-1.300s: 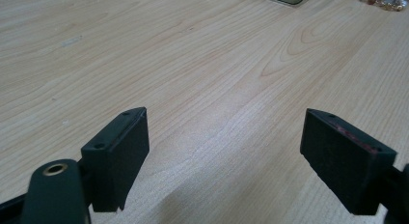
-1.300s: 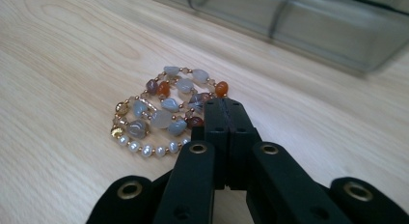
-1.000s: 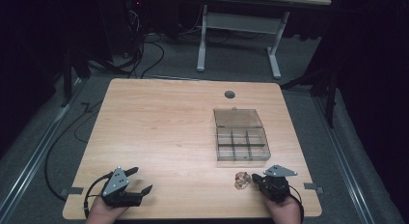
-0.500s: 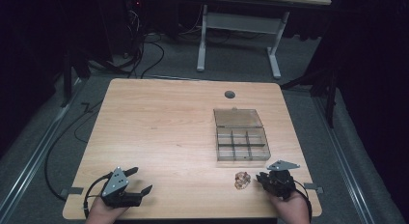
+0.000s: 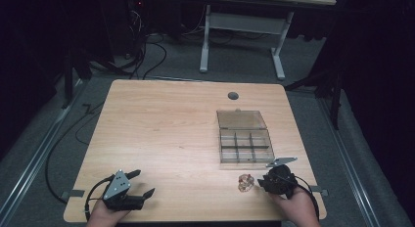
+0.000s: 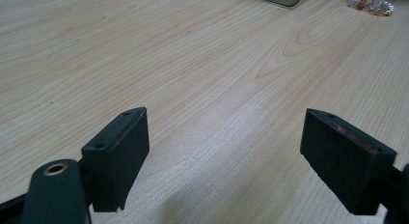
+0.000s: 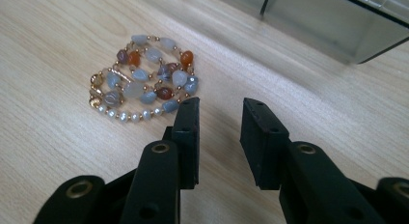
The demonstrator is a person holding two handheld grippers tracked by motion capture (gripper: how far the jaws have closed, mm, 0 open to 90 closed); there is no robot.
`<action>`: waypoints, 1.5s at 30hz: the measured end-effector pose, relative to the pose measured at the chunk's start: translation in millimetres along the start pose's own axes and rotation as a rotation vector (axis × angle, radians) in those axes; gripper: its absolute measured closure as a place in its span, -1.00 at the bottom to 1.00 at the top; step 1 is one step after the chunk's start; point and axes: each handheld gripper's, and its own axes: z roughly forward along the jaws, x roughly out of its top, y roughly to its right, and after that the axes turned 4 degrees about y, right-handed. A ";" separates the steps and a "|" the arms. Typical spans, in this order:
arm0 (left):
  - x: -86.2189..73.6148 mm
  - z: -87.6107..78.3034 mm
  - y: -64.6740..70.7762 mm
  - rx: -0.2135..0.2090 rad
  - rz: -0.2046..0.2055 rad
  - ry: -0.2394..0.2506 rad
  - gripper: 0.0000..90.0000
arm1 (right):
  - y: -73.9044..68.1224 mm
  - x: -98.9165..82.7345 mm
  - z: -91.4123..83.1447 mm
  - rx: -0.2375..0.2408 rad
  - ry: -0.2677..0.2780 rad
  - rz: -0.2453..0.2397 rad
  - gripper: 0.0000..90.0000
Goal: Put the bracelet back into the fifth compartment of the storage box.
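The bracelet lies coiled flat on the worktop, just left of the right tongs and near the front edge of the open, clear compartment box. The right tongs have just been opening; the jaws stand narrowly apart with nothing between them, and the bracelet lies outside the gap, beside the left jaw. This placement probably keeps the bracelet close to the box for stowing. The left tongs stand wide and empty low over bare worktop, well apart from the bracelet, apparently parked clear of the work.
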 end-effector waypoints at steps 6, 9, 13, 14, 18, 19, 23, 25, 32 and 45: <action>0.0 0.0 0.1 -0.001 0.001 -0.001 -0.60 | 1.1 6.4 2.2 0.009 -0.073 -0.006 0.52; 0.0 -0.1 0.2 -0.001 0.001 0.000 -0.60 | 1.9 8.7 3.6 0.012 -0.101 -0.015 0.51; 0.0 0.1 0.1 -0.003 -0.001 -0.002 -0.60 | 1.8 11.7 5.3 0.019 -0.140 -0.025 0.50; 0.0 0.1 0.0 -0.004 0.000 -0.002 -0.60 | 1.8 12.5 5.4 0.015 -0.152 -0.030 0.50; 0.0 0.2 0.0 -0.004 -0.001 -0.002 -0.60 | 1.2 15.8 5.6 0.017 -0.188 -0.047 0.45; 0.0 0.1 0.0 -0.004 -0.001 -0.002 -0.60 | 0.9 16.9 6.0 0.028 -0.198 -0.045 0.43; 0.0 0.1 0.1 -0.004 0.000 -0.001 -0.60 | -1.4 19.3 6.5 0.026 -0.239 -0.070 0.38; 0.0 0.1 0.0 -0.003 0.000 -0.001 -0.60 | -2.9 20.8 6.2 0.033 -0.258 -0.076 0.33; 0.1 0.2 -0.1 -0.005 -0.002 -0.003 -0.60 | -5.0 24.5 6.1 0.058 -0.294 -0.087 0.13; 0.0 -0.1 -0.2 -0.008 -0.002 -0.001 -0.60 | -27.9 41.6 23.3 0.093 -0.329 -0.142 -0.56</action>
